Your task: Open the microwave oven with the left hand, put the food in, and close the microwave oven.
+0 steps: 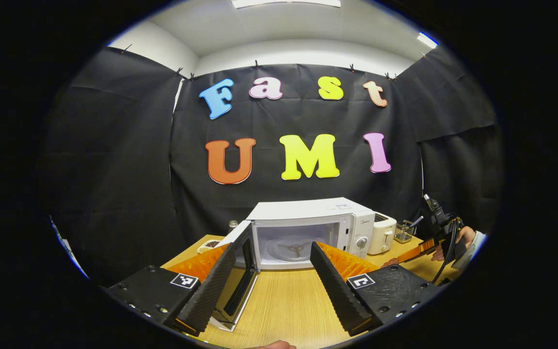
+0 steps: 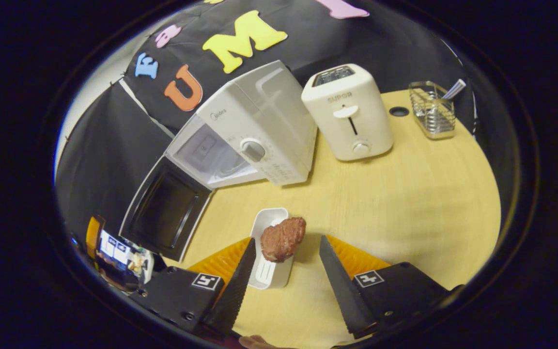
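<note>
Black cloth (image 1: 114, 160) hangs as the booth's wall on three sides, clipped along its top edge, with creases running down it. Above the cloth, a white wall (image 1: 303, 53) meets a pale ceiling (image 1: 279, 22) that carries bright strip lights (image 1: 286, 3), one overhead and one toward the right. Below stands a bench (image 2: 405, 194) of light wood grain with a rounded edge and a dark round cable hole (image 2: 398, 111) near its back.
</note>
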The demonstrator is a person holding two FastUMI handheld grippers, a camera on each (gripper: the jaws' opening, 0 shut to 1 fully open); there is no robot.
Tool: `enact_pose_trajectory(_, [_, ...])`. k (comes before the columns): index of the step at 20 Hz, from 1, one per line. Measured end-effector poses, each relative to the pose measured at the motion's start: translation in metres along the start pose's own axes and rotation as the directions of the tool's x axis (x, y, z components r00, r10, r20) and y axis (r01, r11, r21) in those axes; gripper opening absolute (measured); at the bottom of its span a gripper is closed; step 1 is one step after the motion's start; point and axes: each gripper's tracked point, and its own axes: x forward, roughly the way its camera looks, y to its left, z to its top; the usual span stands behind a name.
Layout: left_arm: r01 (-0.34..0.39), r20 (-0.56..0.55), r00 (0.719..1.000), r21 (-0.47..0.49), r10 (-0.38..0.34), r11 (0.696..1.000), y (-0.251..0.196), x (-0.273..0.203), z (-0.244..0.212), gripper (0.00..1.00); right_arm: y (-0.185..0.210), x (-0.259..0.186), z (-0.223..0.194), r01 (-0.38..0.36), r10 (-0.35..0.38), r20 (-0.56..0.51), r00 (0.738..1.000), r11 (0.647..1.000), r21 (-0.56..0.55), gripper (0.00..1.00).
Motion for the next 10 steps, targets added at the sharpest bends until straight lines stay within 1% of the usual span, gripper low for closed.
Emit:
enact_pose_trajectory(1, [0.008, -0.009, 1.0, -0.009, -0.008, 1.0, -0.003, 0.0, -0.002, 0.96, 0.002, 0.005, -0.002, -0.034, 0.034, -0.015, 0.999, 0.999, 0.041, 0.84])
enact_pose_trajectory(2, [0.016, -0.014, 1.0, -0.021, -0.017, 1.0, -0.005, 0.0, -0.003, 0.96, 0.001, 0.009, -0.006, -0.052, 0.055, -0.037, 0.998, 0.996, 0.071, 0.8])
enact_pose_trajectory(3, [0.022, -0.02, 1.0, -0.033, -0.023, 0.999, -0.007, 0.001, -0.002, 0.96, 0.001, 0.014, -0.009, -0.064, 0.07, -0.054, 0.996, 0.993, 0.099, 0.65])
enact_pose_trajectory(4, [0.024, -0.023, 0.999, -0.04, -0.025, 0.999, -0.008, 0.0, -0.003, 0.96, 0.001, 0.02, -0.011, -0.073, 0.082, -0.071, 0.994, 0.99, 0.12, 0.59])
enact_pose_trajectory(5, [0.018, -0.019, 1.0, -0.039, -0.019, 0.999, -0.005, 0.0, -0.003, 0.96, 0.001, 0.024, -0.014, -0.081, 0.093, -0.08, 0.992, 0.986, 0.145, 0.55])
enact_pose_trajectory(6, [0.013, -0.016, 1.0, -0.034, -0.013, 0.999, -0.003, 0.0, -0.001, 0.96, 0.001, 0.027, -0.014, -0.093, 0.109, -0.089, 0.99, 0.981, 0.17, 0.6])
enact_pose_trajectory(8, [0.01, -0.018, 1.0, -0.035, -0.01, 0.999, -0.003, 0.0, -0.004, 0.96, 0.004, 0.033, -0.016, -0.118, 0.143, -0.1, 0.985, 0.968, 0.219, 0.24])
enact_pose_trajectory(9, [0.012, -0.021, 1.0, -0.035, -0.013, 0.999, -0.005, -0.002, -0.005, 0.96, 0.007, 0.033, -0.017, -0.134, 0.16, -0.095, 0.983, 0.963, 0.235, 0.16])
enact_pose_trajectory(10, [0.014, -0.02, 1.0, -0.033, -0.015, 0.999, -0.005, -0.003, -0.005, 0.96, 0.007, 0.033, -0.02, -0.139, 0.165, -0.097, 0.981, 0.963, 0.231, 0.21])
